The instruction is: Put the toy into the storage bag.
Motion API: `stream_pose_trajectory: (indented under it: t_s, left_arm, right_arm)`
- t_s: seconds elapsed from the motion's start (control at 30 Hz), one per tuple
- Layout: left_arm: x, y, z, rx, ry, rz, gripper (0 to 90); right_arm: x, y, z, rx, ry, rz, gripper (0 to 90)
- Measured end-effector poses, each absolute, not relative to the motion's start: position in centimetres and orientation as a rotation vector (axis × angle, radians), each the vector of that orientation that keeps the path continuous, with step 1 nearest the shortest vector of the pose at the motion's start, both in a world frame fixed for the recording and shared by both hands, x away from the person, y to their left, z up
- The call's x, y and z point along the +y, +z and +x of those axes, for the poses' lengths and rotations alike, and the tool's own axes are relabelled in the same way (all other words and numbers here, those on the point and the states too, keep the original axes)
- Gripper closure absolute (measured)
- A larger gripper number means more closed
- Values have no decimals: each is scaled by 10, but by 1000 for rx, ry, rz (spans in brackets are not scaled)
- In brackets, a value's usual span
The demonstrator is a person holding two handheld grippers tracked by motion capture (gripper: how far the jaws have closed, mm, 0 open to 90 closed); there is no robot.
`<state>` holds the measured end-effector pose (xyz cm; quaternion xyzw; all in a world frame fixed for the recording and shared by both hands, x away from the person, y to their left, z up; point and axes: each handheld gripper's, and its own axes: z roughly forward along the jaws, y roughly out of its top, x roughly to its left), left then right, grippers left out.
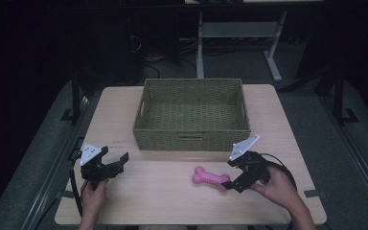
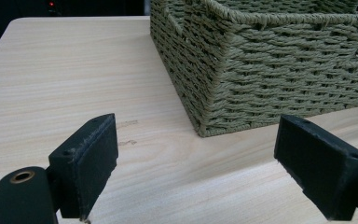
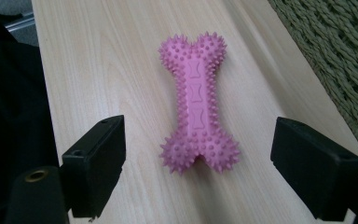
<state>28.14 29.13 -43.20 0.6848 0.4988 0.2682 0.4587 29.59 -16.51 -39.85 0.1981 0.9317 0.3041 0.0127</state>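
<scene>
A pink spiky bone toy (image 1: 211,178) is lying flat on the light wooden bench (image 1: 163,201), toward the 5 o'clock part of the bench top in the high view, just in front of the woven green basket (image 1: 191,139) and apart from its near wall. The right gripper (image 1: 233,184) is sitting at the toy's right end, held in the person's right hand (image 1: 278,188), its fingers standing wide apart. In the right gripper view the toy (image 3: 197,105) is lying lengthwise between the two black fingers (image 3: 95,163), its near knobbed end level with their tips and touching neither; the basket's wall (image 3: 335,60) is running along at 2 o'clock.

The left gripper (image 1: 117,163) is hovering near the bench's 7 o'clock corner, held by the left hand (image 1: 94,196), well apart from the toy. Its fingers (image 2: 86,163) are also spread apart with nothing between them, and in the left gripper view they are pointing toward the basket's near corner (image 2: 209,93), which is standing at 1 o'clock on bare bench wood (image 2: 74,79).
</scene>
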Motion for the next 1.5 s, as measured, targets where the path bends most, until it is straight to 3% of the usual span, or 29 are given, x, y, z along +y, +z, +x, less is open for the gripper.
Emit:
stream_pose_trajectory:
  t_s: [0.9,1.5]
  left_arm:
    - [294,-431,281,1233,659,1678,130]
    - [293,-431,281,1233,656,1680,130]
  right_arm:
    - [-126,-404,313,2994,860,564,176]
    - [-112,-421,319,3027,713,536,313]
